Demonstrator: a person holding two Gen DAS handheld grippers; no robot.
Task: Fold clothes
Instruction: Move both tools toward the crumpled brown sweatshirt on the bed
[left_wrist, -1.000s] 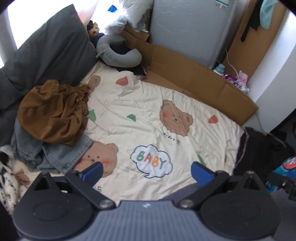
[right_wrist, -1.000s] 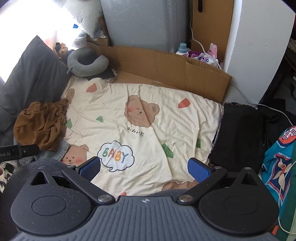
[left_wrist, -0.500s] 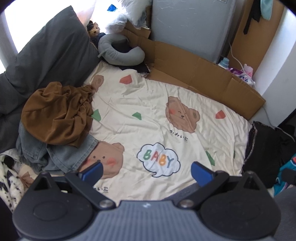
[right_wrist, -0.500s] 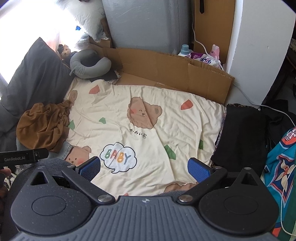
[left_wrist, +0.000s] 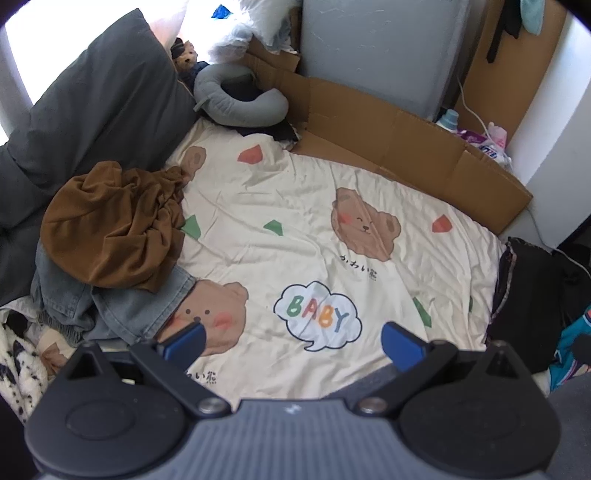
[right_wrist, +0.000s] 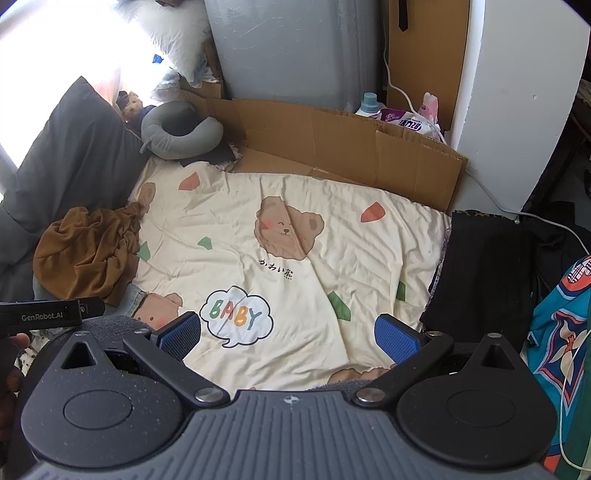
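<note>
Since the earlier frames both cameras have drawn back and upward, so that more of the bed and of the cardboard at its far edge is in view, while the clothes lie as they did. At the left edge of the bed sits the pile of clothes: a brown garment (left_wrist: 110, 225) of soft, matt cloth, bunched into a rounded heap with deep folds, rests on top of crumpled light-blue jeans (left_wrist: 122, 306) of stiffer denim weave. A black garment (right_wrist: 484, 273), flat and roughly rectangular, lies at the right edge of the bed. Beneath them is a cream sheet (left_wrist: 303, 206), lightly creased, printed with brown bears, small green and red shapes and a cloud reading "BABY". A dark grey pillow (left_wrist: 96, 114) leans behind the pile, and a grey U-shaped neck pillow (left_wrist: 236, 103) lies near the far corner. Flattened corrugated cardboard (right_wrist: 332, 140) borders the far side. The left gripper (left_wrist: 293, 339) hangs above the near edge of the sheet with its blue-padded fingers spread wide, holding nothing and touching nothing. The right gripper (right_wrist: 288, 334) is likewise spread wide and empty, above the sheet.
</note>
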